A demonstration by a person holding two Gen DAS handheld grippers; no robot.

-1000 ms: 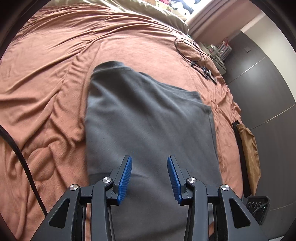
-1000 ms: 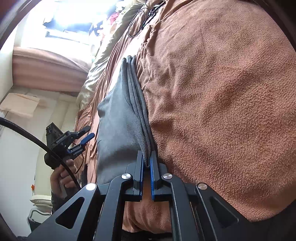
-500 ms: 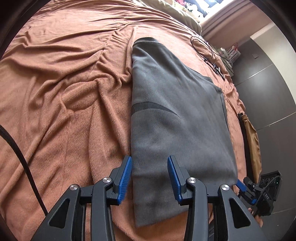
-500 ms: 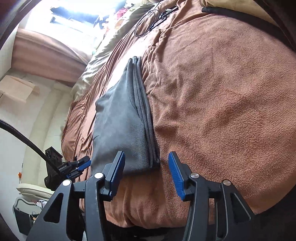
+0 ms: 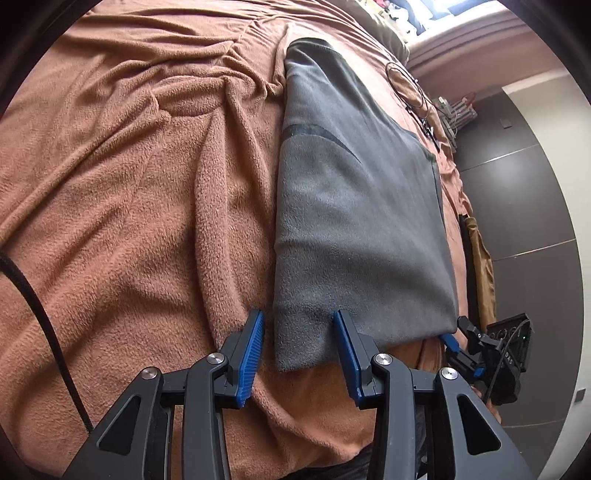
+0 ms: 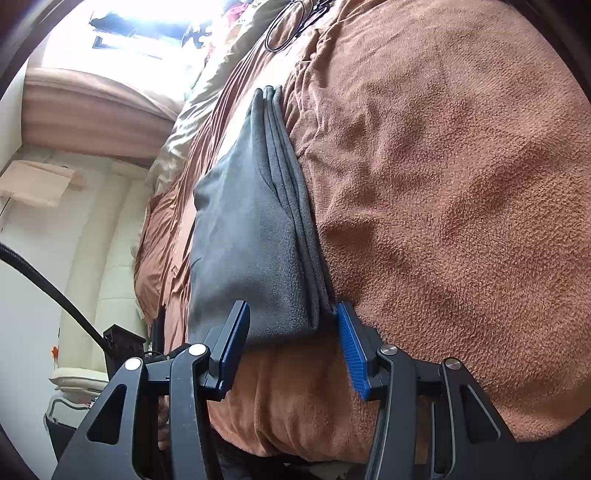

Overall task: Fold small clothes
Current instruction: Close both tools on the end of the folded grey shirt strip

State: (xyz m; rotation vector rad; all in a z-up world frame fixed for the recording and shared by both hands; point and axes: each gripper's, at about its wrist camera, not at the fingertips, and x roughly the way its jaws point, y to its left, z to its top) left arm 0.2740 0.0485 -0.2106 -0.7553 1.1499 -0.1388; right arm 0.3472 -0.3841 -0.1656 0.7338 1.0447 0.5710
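A grey fleece garment (image 5: 354, 206) lies folded flat in several layers on the brown blanket (image 5: 129, 206). My left gripper (image 5: 298, 315) stands open low over its near left corner; the corner lies between the blue pads, which do not press on it. In the right wrist view the stacked fold edges of the garment (image 6: 251, 236) run away from me. My right gripper (image 6: 291, 306) is open astride the near right corner, gripping nothing. The right gripper (image 5: 480, 350) also shows at the bed's edge in the left wrist view.
A looped black cable (image 5: 406, 85) lies at the far end of the bed beside a beige quilt (image 5: 373, 22). Dark cupboard doors (image 5: 524, 192) stand to the right, and a tan cloth (image 5: 480, 266) hangs at the bed's edge. The blanket (image 6: 443, 184) is wrinkled.
My right gripper opened, let go of the garment's folded edge and drew back a little. My left gripper slid from over the garment's middle to its near left corner and sank lower.
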